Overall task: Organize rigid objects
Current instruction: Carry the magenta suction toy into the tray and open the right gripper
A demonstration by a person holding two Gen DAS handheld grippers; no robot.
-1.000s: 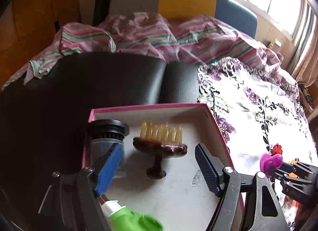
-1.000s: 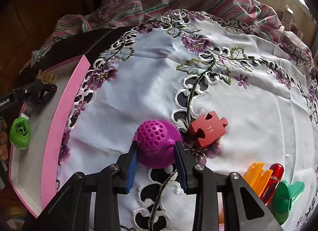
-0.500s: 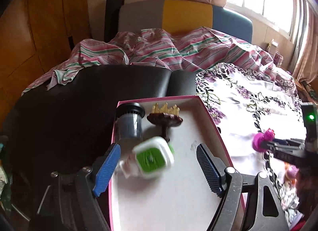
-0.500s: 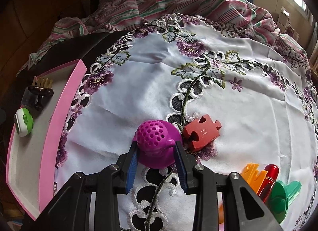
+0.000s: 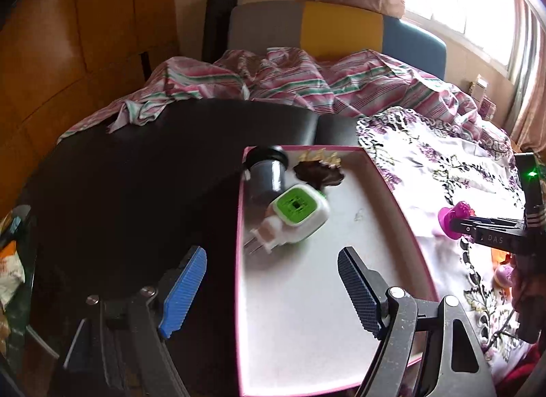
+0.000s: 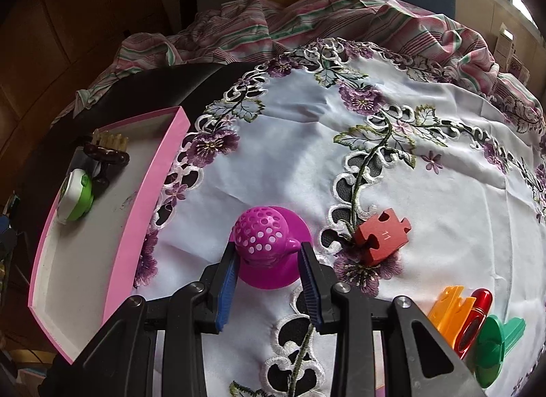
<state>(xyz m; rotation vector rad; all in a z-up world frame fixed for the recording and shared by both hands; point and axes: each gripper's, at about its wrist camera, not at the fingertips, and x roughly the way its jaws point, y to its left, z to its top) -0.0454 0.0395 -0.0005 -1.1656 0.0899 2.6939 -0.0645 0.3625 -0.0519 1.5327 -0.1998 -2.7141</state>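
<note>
Several things are only partly visible. In the right wrist view an orange plastic piece (image 6: 448, 311), a red tube (image 6: 476, 315) and a green key-shaped toy (image 6: 494, 345) lie close together at the lower right, half hidden behind the tongs frame, so I cannot tell their full shapes. In the left wrist view the near corner of the pink box (image 5: 399, 206) is cut off by the picture edge.

The pink box is a shallow tray with a white floor. It holds three things, all at its far end: a grey cylinder with a black cap (image 5: 266, 175), a dark brown brush with pale bristles (image 5: 319, 170), and a white and green plug-in device (image 5: 297, 212). The device lies on its side and leans on the cylinder; its long axis runs toward the left wall of the box, with the plug pins pointing there.

The left tongs (image 5: 273, 287) stand wide with nothing between the blue pads, above the near part of the box.

The right tongs (image 6: 269, 281) are narrow and hold a magenta perforated ball on a round base (image 6: 266, 243). This toy rests on the white embroidered cloth (image 6: 307, 144), right of the box, ball side up. Just beside it lies a red puzzle piece (image 6: 378, 236).
</note>
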